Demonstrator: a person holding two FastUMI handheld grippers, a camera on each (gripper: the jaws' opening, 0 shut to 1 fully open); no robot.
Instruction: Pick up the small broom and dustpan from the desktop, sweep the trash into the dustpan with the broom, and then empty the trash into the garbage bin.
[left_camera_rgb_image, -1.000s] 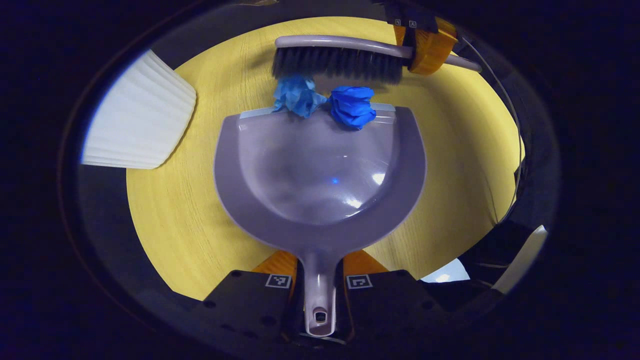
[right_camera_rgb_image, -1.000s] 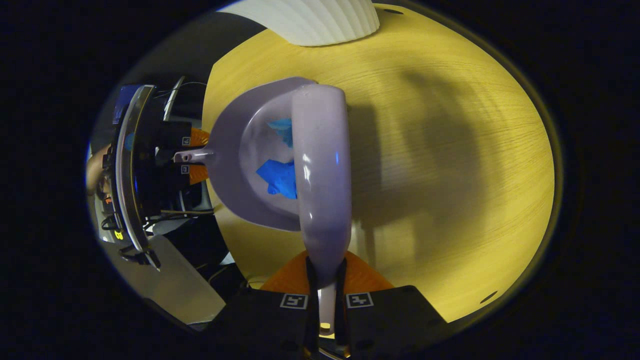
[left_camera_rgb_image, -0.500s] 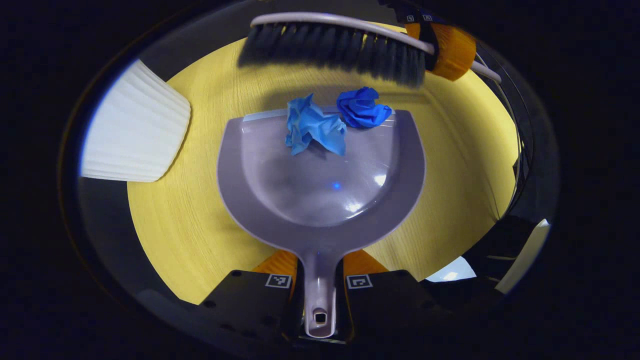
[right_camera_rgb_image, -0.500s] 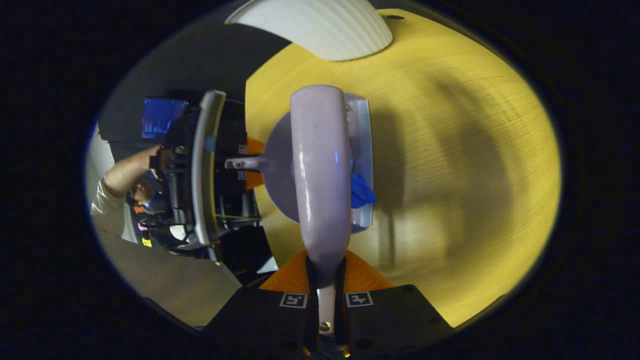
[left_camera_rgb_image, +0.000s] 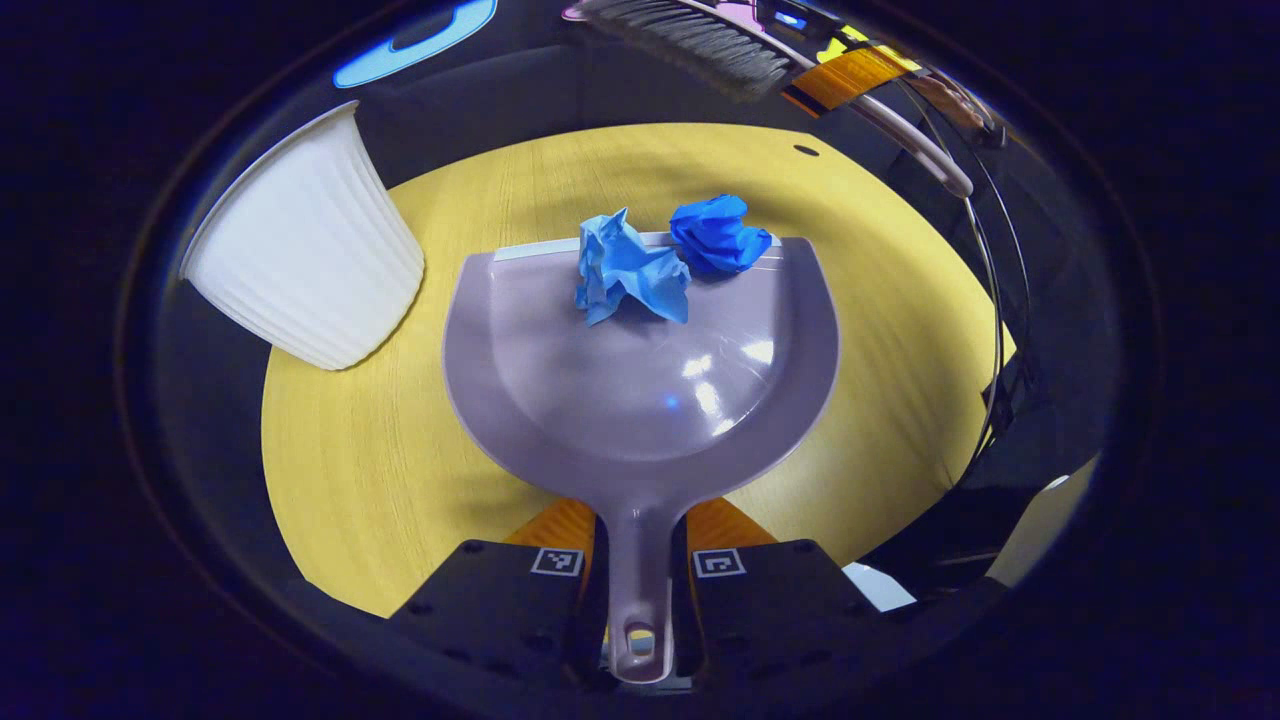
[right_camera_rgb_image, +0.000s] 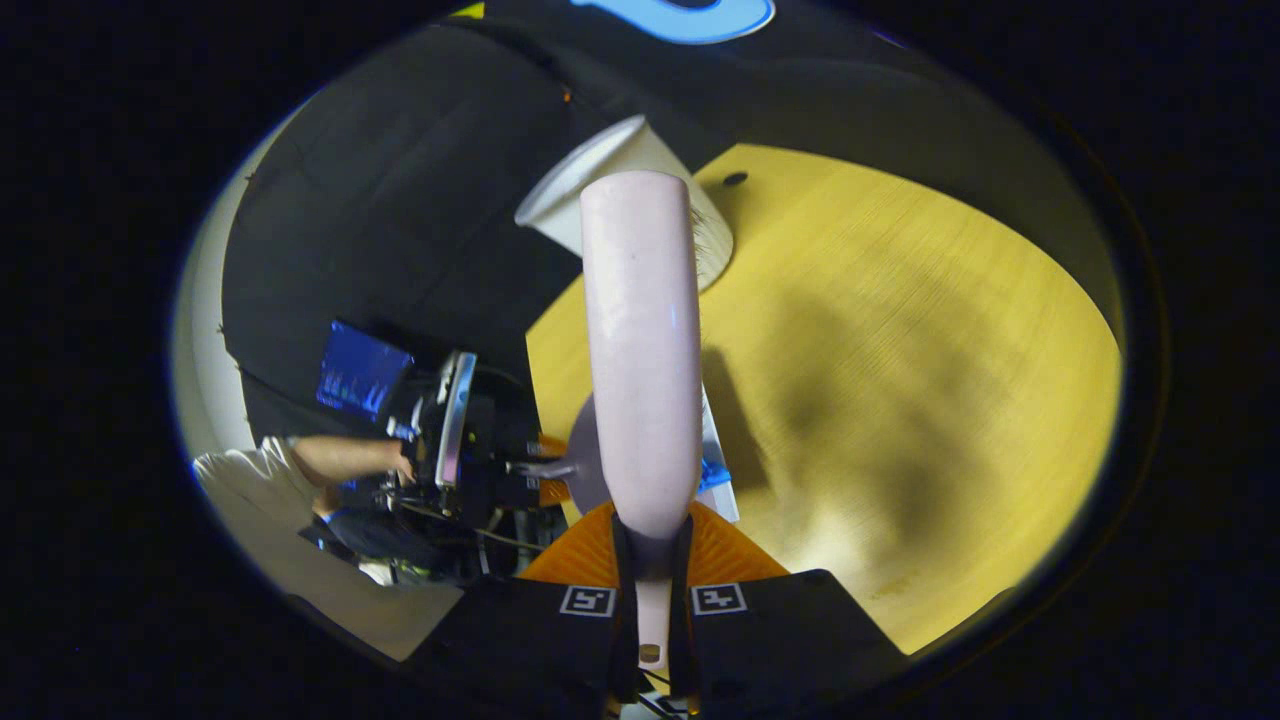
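Observation:
In the left gripper view my left gripper (left_camera_rgb_image: 637, 545) is shut on the handle of a grey dustpan (left_camera_rgb_image: 640, 390) held over the yellow desktop (left_camera_rgb_image: 360, 470). Two crumpled blue paper balls sit near its front lip, a lighter one (left_camera_rgb_image: 628, 270) and a darker one (left_camera_rgb_image: 718, 236). The broom (left_camera_rgb_image: 700, 38) hangs high at the top, bristles off the desk. In the right gripper view my right gripper (right_camera_rgb_image: 650, 560) is shut on the broom's handle (right_camera_rgb_image: 640, 340), which runs straight up the frame. Below it lies the dustpan (right_camera_rgb_image: 590, 462).
A white ribbed garbage bin (left_camera_rgb_image: 300, 250) stands at the desk's far left edge, also seen behind the broom as the bin (right_camera_rgb_image: 590, 195). A person's arm (right_camera_rgb_image: 340, 460) holds the left gripper at the desk's side. A small dark hole (left_camera_rgb_image: 805, 151) marks the desktop.
The broom has lifted up and away from the dustpan. Both blue paper balls went from the lip's edge onto the pan. The dustpan has tilted back a little.

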